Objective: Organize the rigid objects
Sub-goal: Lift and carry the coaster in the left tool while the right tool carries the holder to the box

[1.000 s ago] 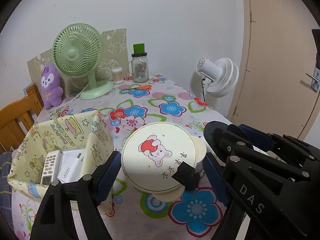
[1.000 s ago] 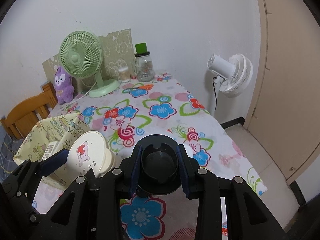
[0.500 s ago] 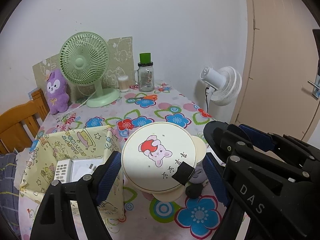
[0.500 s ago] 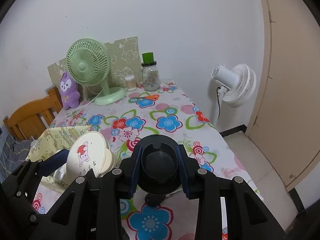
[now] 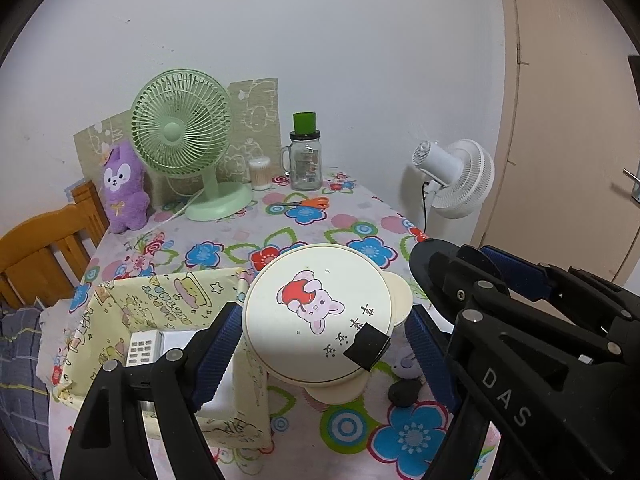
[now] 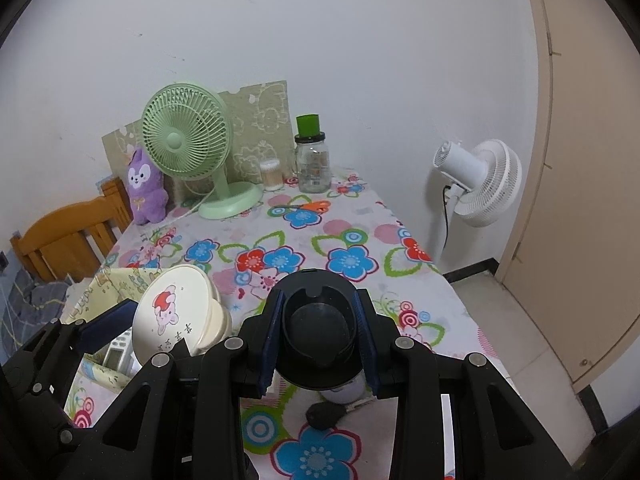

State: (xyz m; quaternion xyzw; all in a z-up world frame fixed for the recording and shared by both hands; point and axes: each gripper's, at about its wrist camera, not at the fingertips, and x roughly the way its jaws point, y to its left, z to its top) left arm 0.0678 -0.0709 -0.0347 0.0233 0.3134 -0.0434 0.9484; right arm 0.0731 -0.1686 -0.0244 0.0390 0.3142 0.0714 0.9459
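Cream lidded bowl [image 5: 320,316] sits clamped in our left hand-held gripper [image 5: 324,344] above the fabric basket [image 5: 168,292]; our right hand-held gripper [image 6: 320,336] pinches a black cup [image 6: 318,328], both raised off the bench [image 5: 320,224] for stowing.

Left gripper [image 5: 320,344]: jaws wide, clamped on a round item. Right gripper [image 6: 318,336]: jaws narrow, clamped; both pitched downward.

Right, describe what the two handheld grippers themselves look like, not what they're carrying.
Both are matte black plastic frames with silver bolt heads and ribbed blue pads on the finger insides. The left gripper shows its angular black arms; the right gripper carries white "DAS" lettering on its side, seen from the left camera. No hands, sleeves or cables show.
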